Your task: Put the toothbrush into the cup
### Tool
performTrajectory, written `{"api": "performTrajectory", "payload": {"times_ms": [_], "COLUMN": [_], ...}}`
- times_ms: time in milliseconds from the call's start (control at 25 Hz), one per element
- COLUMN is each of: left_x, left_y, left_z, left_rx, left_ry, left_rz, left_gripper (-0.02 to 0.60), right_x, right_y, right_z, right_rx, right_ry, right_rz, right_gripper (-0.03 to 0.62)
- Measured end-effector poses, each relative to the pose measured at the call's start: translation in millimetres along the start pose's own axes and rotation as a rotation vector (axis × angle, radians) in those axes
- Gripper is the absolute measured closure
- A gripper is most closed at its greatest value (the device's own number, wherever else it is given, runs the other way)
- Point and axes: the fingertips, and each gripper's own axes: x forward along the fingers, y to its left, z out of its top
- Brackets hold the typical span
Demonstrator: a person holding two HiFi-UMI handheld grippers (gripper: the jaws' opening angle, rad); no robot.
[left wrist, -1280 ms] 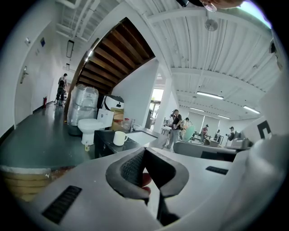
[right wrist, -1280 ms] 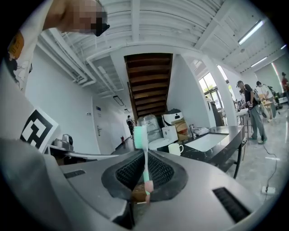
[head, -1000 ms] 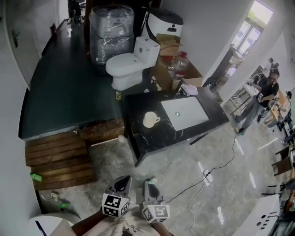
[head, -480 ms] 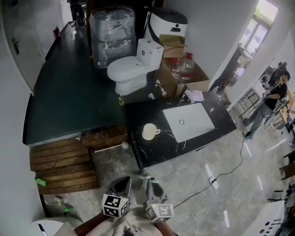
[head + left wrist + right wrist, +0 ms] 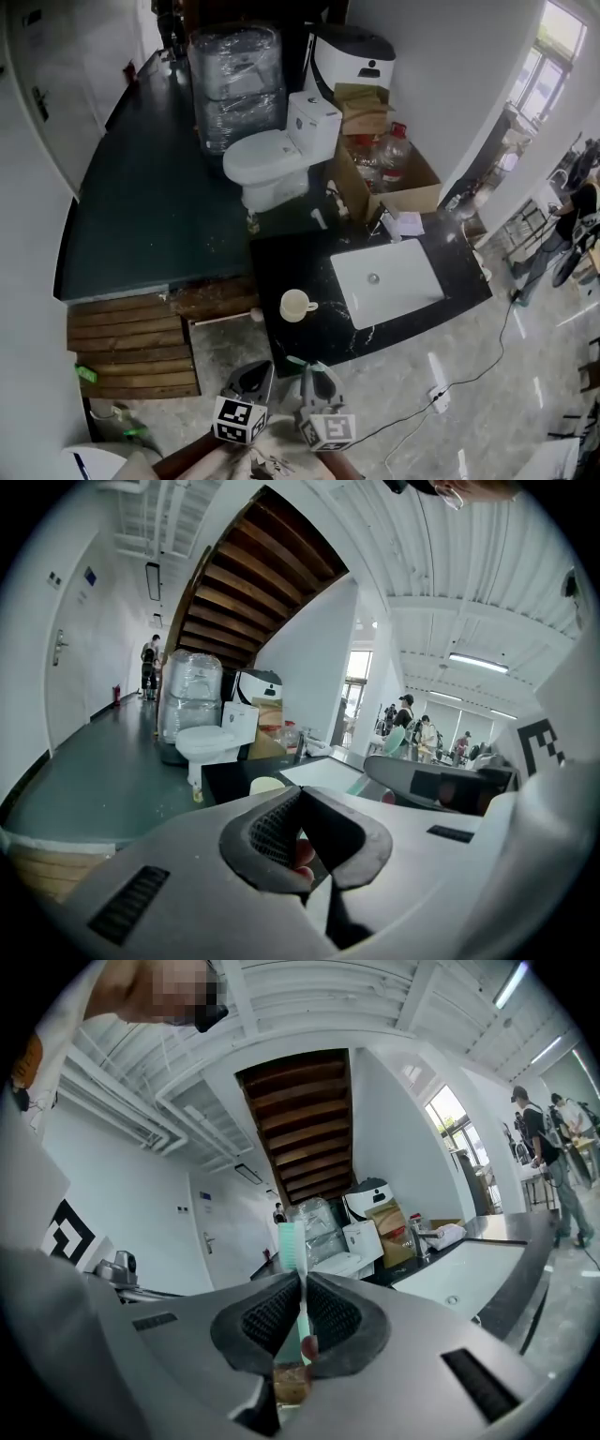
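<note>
A cream cup (image 5: 296, 305) stands on the black counter (image 5: 281, 262), left of the white basin (image 5: 386, 281). Both grippers are at the bottom of the head view, short of the counter's near edge. My right gripper (image 5: 319, 379) is shut on a pale green toothbrush (image 5: 292, 1246); its head sticks up between the pads in the right gripper view. Next to it, my left gripper (image 5: 253, 379) has its jaws together with nothing between them. The left gripper view shows the cup (image 5: 266, 785) ahead on the counter, past the closed jaws (image 5: 302, 825).
A white toilet (image 5: 272, 155), an open cardboard box (image 5: 389, 173) and a plastic-wrapped bundle (image 5: 239, 84) stand behind the counter. Wooden steps (image 5: 131, 347) lie to the left. A cable with a socket (image 5: 439, 396) runs over the marble floor at the right. People stand far right.
Both grippers have moved forward together and now sit just short of the counter's near edge. The cup and basin lie lower in the head view. The toothbrush stays clamped.
</note>
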Motion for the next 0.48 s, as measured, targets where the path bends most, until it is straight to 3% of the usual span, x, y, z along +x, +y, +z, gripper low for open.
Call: {"api": "performTrajectory", "payload": {"times_ms": [480], "left_x": [93.9], "left_y": [-25.1], "left_z": [24.3], "left_rx": [-0.002], "left_ry": [-0.019], "left_rz": [0.111], "left_gripper": [0.575], "right_x": [47.6], "right_y": [-97.6], "right_z": [29.1], "right_rx": [0.015], "right_ry": [-0.007], "right_rz": [0.058], "right_gripper": [0.562]}}
